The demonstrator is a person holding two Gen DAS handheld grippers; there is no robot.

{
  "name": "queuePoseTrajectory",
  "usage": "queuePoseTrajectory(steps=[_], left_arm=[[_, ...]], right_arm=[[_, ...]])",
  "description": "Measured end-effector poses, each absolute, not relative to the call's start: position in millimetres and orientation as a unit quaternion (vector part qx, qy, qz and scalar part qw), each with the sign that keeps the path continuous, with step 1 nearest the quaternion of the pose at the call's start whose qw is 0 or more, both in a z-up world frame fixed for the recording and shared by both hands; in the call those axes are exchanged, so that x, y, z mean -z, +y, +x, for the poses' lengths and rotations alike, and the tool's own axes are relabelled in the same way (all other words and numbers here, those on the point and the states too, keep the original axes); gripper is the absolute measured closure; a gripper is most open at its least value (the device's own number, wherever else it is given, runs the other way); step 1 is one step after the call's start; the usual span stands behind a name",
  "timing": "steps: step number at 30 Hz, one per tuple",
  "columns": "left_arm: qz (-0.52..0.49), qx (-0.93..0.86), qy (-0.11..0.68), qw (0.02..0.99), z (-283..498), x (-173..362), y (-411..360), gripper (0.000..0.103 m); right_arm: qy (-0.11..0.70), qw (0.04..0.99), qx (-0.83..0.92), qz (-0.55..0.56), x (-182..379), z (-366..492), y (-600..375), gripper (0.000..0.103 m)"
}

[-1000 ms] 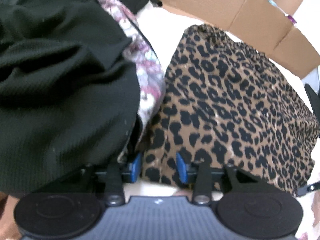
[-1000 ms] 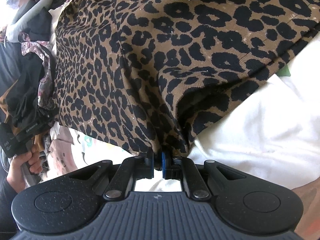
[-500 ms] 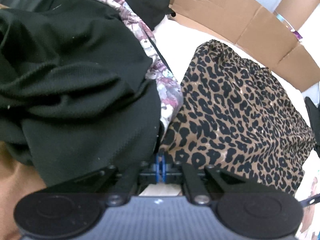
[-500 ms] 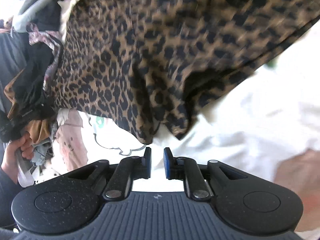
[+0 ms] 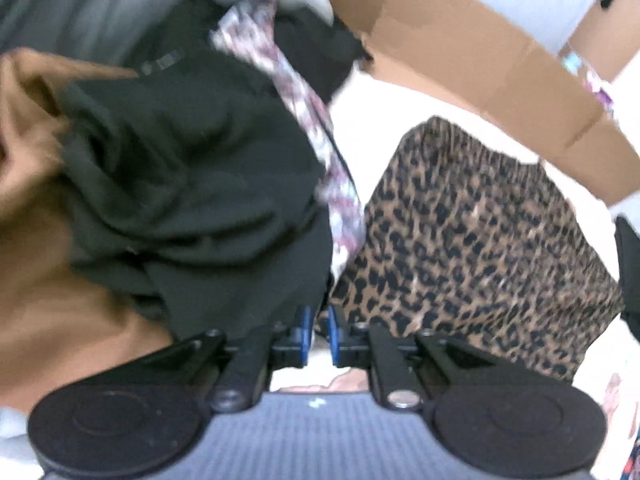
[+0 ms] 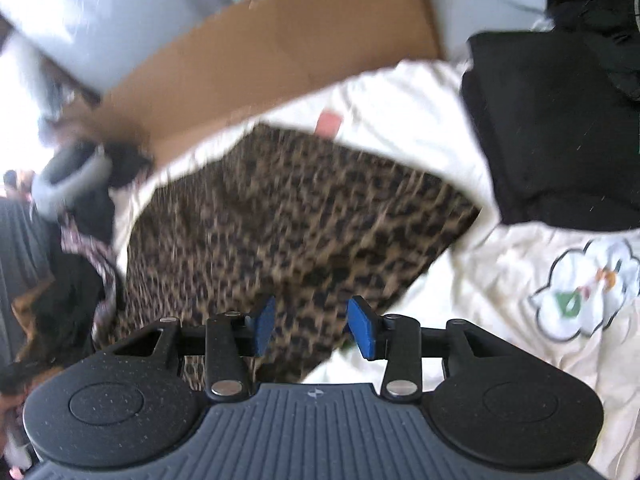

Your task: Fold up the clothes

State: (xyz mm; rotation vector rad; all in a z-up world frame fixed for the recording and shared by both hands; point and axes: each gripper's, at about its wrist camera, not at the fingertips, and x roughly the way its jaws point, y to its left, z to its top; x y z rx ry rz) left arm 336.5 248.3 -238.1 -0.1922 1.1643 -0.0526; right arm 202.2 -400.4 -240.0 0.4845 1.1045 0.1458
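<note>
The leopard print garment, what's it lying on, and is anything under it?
The leopard print garment lies spread flat on a white printed sheet, which shows around its far, right and near edges. Whatever lies directly beneath the fabric is covered, so it cannot be seen.

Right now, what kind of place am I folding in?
Most likely a bedroom or other home room: the leopard-print garment lies on a cream bedsheet printed with cartoon clouds, a heap of unfolded clothes sits at the left, and a flattened cardboard box stands behind.
</note>
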Motion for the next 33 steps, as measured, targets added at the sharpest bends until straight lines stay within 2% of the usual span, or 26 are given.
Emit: queuePoseTrajectory(steps=[1,3,5,9,14,33], left_arm=[[-0.083,0.025,0.545,0.834,336.9,223.9,247.4,0.083],[-0.061,0.021,0.533,0.844,338.6,193.5,243.6,0.061],[-0.044,0.015,0.520,0.853,345.5,168.2,240.5,0.056],[-0.012,0.010,0.500,0.866,368.1,140.8,233.1,0.054],[-0.004,0.029,0.493,0.870,400.6,148.7,217.4,0.054],[0.009,0.085,0.489,0.868,526.5,285.6,161.5,0.054]], right_arm=[[0.514,0.824,-0.067,0.229,239.7,203.9,-404.7,0.056],[0.506,0.829,-0.066,0.228,238.7,206.5,-412.9,0.056],[0.494,0.836,-0.064,0.230,237.2,204.9,-418.4,0.056],[0.470,0.849,-0.073,0.228,231.8,208.8,-423.4,0.055],[0.468,0.859,-0.071,0.195,238.0,227.5,-418.0,0.055],[0.468,0.872,-0.110,0.097,328.6,363.9,-354.5,0.055]])
